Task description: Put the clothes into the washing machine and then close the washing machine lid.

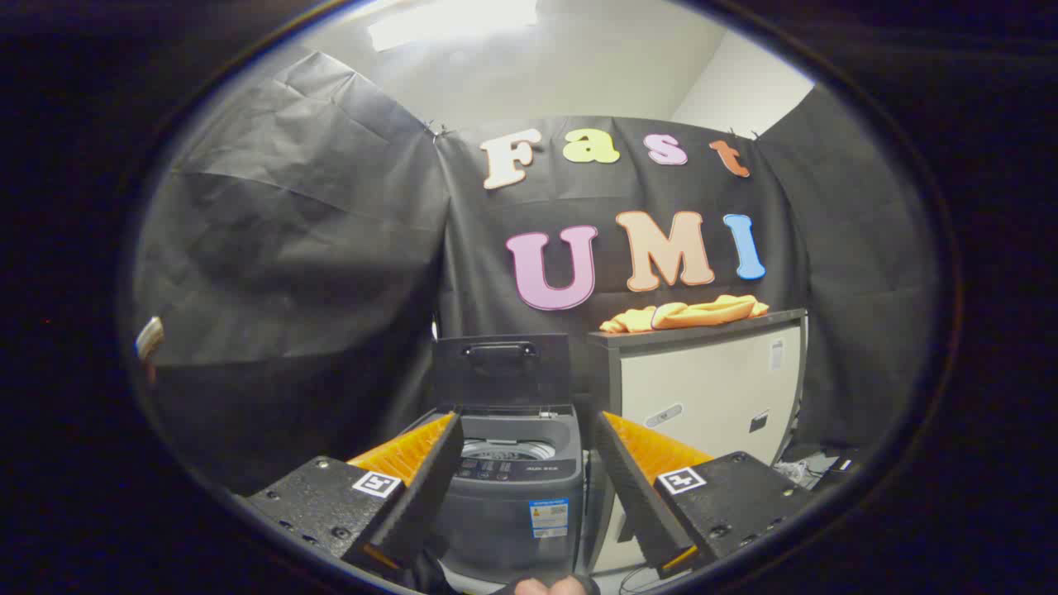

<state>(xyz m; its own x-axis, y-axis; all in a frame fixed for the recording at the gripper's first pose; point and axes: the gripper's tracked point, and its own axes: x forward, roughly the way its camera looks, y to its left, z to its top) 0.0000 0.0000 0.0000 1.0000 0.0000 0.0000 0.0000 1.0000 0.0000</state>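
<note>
clothes point(684, 314) apparently beyond spread hand-held gripper point(523, 479)

White cabinet point(711, 388), dark top; orange clothes point(686, 313) heaped on it.

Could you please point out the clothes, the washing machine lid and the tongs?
clothes point(690, 313), gripper view, middle of the pile on the cabinet.
washing machine lid point(502, 372), gripper view, raised panel below its handle.
tongs point(529, 483), gripper view, open, between the fingertips.

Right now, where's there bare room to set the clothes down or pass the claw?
The washing machine tub is open beneath its raised lid. The cabinet top is bare just left of the orange clothes, crowded toward the right. The claw is open and holds nothing.
</note>
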